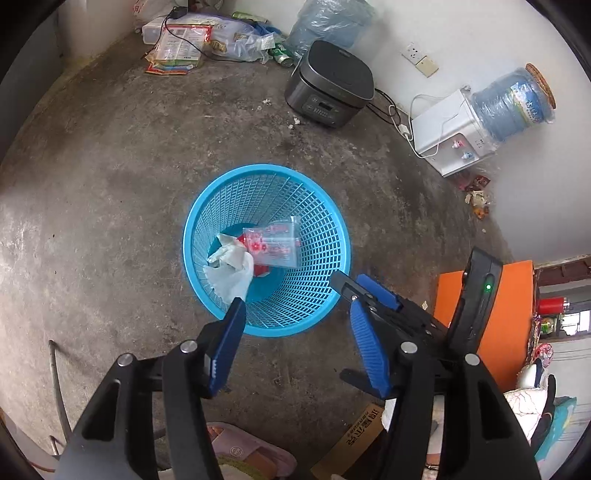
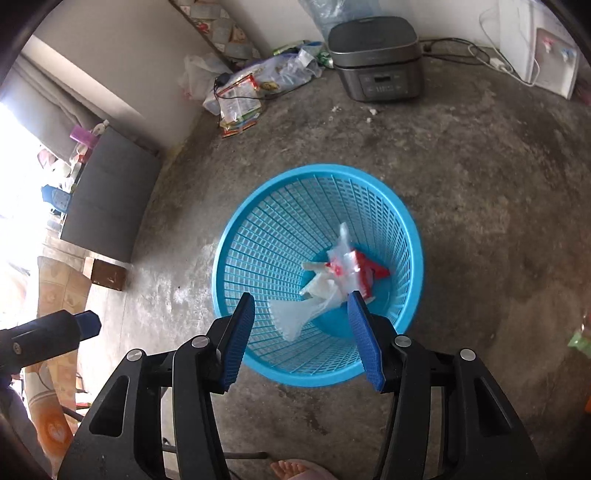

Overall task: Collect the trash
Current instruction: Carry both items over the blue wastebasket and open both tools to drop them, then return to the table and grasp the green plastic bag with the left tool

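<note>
Currently both the left gripper (image 1: 297, 332) and right gripper (image 2: 301, 332) stand spread and empty above the basket (image 1: 334, 221), wrappers (image 1: 273, 243) deposited, floor litter (image 1: 177, 51) remaining.

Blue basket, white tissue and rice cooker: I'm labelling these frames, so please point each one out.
Blue basket (image 1: 192, 225): left wrist view, on its left rim.
White tissue (image 1: 232, 273): left wrist view, on its crumpled middle, inside the basket.
Rice cooker (image 2: 373, 35): right wrist view, on its dark lid.
</note>
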The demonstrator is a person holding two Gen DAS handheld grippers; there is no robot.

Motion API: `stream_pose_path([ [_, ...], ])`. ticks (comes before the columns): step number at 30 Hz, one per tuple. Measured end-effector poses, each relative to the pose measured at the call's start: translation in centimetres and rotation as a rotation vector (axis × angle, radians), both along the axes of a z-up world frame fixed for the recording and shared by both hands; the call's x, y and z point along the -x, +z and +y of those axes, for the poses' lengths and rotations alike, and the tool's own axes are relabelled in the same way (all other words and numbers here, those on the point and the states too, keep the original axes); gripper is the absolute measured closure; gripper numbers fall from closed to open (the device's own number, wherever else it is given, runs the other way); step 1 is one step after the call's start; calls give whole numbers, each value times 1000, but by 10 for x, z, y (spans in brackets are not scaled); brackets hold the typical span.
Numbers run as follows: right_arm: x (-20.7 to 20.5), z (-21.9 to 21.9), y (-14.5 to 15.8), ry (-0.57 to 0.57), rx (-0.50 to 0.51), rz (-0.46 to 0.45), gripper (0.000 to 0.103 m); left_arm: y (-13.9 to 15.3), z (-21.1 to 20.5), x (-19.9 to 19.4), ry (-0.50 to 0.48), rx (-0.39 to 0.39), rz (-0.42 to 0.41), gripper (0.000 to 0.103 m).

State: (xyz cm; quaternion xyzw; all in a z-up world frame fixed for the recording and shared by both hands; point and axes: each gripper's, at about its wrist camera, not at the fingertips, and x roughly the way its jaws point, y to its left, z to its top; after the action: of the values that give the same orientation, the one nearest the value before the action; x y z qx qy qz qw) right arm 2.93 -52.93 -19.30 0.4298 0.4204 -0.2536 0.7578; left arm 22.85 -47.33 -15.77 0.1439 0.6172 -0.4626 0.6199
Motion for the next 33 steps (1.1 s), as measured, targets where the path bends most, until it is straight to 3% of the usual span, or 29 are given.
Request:
stream_pose_path([
  [5, 0, 6, 26, 10, 60, -31, 51, 35, 23, 7, 21, 91, -72, 36],
  [10, -6, 20, 75, 64, 187, -106, 43, 104, 63, 23, 46, 237, -238, 24],
  [15, -9, 51, 132, 133, 385, -165, 32, 169, 122, 36, 124, 356, -361, 16],
  [20, -13, 102, 186, 264, 595, -281, 8, 214, 181, 51, 198, 419, -467, 14],
  [23, -13, 133, 209, 338, 691, -326, 8, 229, 215, 58, 231, 432, -481, 14],
  [25, -12, 146, 222, 369, 684, -362, 8, 237, 241, 61, 254, 440, -484, 14],
  [28, -14, 157, 237, 429, 597, -422, 8, 248, 287, 64, 306, 449, -492, 14],
  [33, -25, 185, 249, 537, 499, -480, 8, 262, 375, 63, 455, 437, -527, 14],
])
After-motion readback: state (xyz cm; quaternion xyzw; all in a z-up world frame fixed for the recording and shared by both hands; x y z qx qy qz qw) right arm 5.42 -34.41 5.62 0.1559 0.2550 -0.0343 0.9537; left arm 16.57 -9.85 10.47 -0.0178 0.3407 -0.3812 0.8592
